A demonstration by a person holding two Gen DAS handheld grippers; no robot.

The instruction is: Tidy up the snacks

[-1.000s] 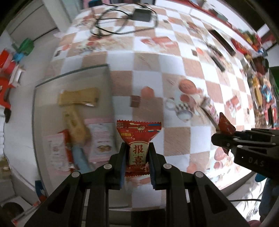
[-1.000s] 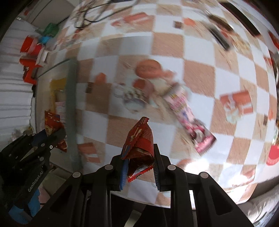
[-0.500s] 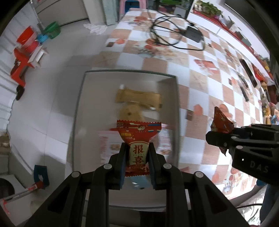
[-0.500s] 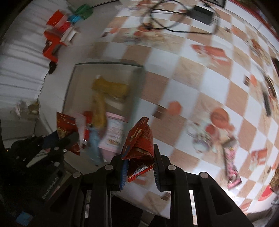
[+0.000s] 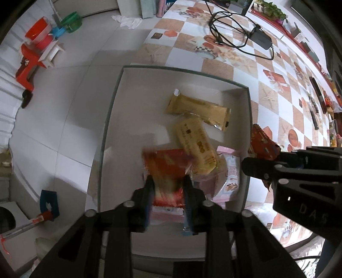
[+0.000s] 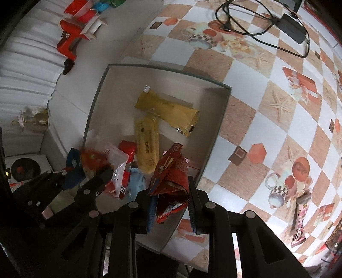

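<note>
A white open box (image 5: 111,111) holds a gold packet (image 5: 198,110), a yellow biscuit packet (image 5: 196,147), a pink packet (image 5: 230,175) and others. My left gripper (image 5: 167,181) points down over the box with its jaws opening. A red snack packet (image 5: 166,164), blurred, hangs loose between them. My right gripper (image 6: 171,181) is shut on another red packet (image 6: 171,169), crumpled, above the box's near right corner. In the left wrist view the right gripper (image 5: 252,164) enters from the right edge. In the right wrist view the left gripper (image 6: 92,171) sits lower left.
The box (image 6: 220,119) stands at the left end of a checked tablecloth (image 6: 245,119). A pink stick snack (image 6: 299,220) lies on the cloth at the right, a black cable with adapter (image 6: 292,19) at the far end. White floor and red plastic items (image 5: 32,57) lie left.
Both grippers have moved left from over the cloth to over the box. The left jaws have spread and their red packet now slips, blurred. The right grip is unchanged.
</note>
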